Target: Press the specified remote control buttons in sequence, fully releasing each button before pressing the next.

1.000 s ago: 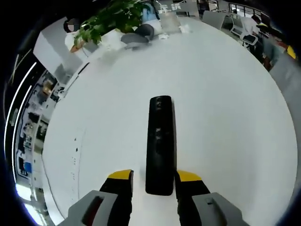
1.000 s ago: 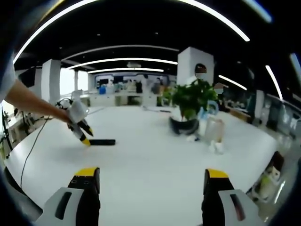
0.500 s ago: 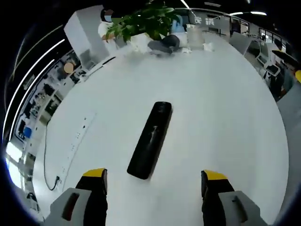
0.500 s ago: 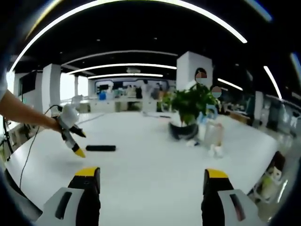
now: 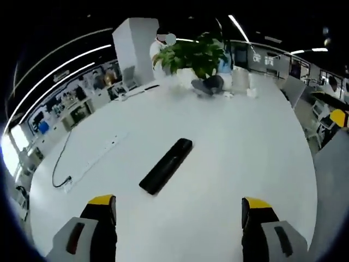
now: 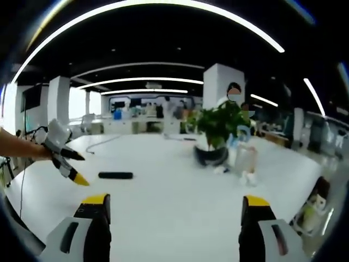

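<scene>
A large white round-edged table is seen carrying all items. A green leafy potted plant in a dark pot is placed toward its far side. A slim black rectangular remote control is laid flat near the table's middle, untouched, ahead of the left gripper, whose jaws are spread wide and hold nothing. The right gripper is held well apart from the remote, jaws likewise spread and empty. A white cable is trailed along the table edge.
</scene>
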`<state>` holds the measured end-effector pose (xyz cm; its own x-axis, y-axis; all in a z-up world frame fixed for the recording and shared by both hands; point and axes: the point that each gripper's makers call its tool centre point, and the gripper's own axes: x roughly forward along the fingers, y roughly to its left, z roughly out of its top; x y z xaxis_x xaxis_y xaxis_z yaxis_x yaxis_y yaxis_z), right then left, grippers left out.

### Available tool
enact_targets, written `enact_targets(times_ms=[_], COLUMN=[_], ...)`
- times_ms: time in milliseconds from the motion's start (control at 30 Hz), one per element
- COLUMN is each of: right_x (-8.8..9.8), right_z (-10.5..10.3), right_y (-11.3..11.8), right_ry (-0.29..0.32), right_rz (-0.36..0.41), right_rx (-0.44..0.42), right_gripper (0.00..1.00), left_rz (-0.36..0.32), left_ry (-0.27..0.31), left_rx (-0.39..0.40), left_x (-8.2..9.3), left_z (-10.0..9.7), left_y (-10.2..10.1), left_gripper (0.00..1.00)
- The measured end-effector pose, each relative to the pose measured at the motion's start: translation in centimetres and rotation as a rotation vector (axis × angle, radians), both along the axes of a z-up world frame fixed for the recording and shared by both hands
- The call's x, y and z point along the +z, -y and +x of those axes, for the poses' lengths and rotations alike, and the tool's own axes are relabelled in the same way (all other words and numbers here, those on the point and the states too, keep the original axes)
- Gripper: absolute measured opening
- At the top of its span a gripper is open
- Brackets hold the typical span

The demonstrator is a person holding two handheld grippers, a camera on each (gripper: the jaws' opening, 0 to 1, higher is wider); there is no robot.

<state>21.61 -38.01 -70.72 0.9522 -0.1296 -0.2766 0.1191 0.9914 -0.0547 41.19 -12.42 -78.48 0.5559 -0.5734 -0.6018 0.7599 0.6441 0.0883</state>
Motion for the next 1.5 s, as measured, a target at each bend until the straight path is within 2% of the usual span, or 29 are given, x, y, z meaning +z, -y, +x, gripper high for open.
enact_targets(times_ms=[67,333,433,500,567,733,867,900,967,1167,1300,1400,1500], right_x=[0.1,0.3,0.3,0.3,0.3,0.3,0.2,0.2,0.2,0.1,0.1,0.1,0.1], right_z=[-0.1,-0.1,-0.2,-0.1,-0.1,-0.2,-0.2,-0.2,-0.2,-0.2,-0.3,-0.3,-0.3], right_y=[0.1,0.1,0.1,0.1,0.0,0.1,0.0,0.0,0.0,0.0,0.0,0.0,0.1], right_ry=[0.003,0.011,0.012,0.011,0.010,0.005,-0.001,0.000,0.002,-0.002,-0.001,-0.003,0.000], right_rz=[-0.009,-0.006,-0.004,-0.009,-0.013,-0.015,-0.015,-0.015,-0.014,-0.014,-0.014,-0.010,-0.009], right_rx=[-0.005,-0.008,-0.009,-0.007,-0.007,-0.012,-0.008,-0.007,-0.008,-0.014,-0.011,-0.012,-0.015], right_gripper=[0.99,0.99,0.99,0.99,0.99,0.99,0.99,0.99,0.99,0.99,0.99,0.99,0.99], left_rz=[-0.028,-0.100,-0.091,-0.110,-0.133,-0.169,-0.141,-0.152,-0.224,-0.233,-0.225,-0.203,-0.199], left_ry=[0.034,0.051,0.110,0.157,0.178,0.167,0.169,0.166,0.165,0.223,0.244,0.235,0.243], left_rx=[0.036,0.124,0.168,0.207,0.235,0.289,0.297,0.308,0.322,0.369,0.412,0.442,0.451], left_x=[0.8,2.4,3.4,4.5,5.1,5.2,4.7,4.7,5.2,5.8,5.4,5.3,6.3], left_z=[-0.6,-3.2,-3.6,-4.0,-4.6,-7.5,-8.9,-9.4,-10.6,-14.0,-15.9,-16.5,-16.4], left_y=[-0.4,-1.8,-2.9,-3.6,-4.3,-5.4,-6.1,-6.3,-5.9,-6.4,-7.4,-8.1,-8.5], left_gripper=[0.99,1.00,1.00,1.00,1.00,1.00,1.00,1.00,1.00,1.00,1.00,1.00,1.00])
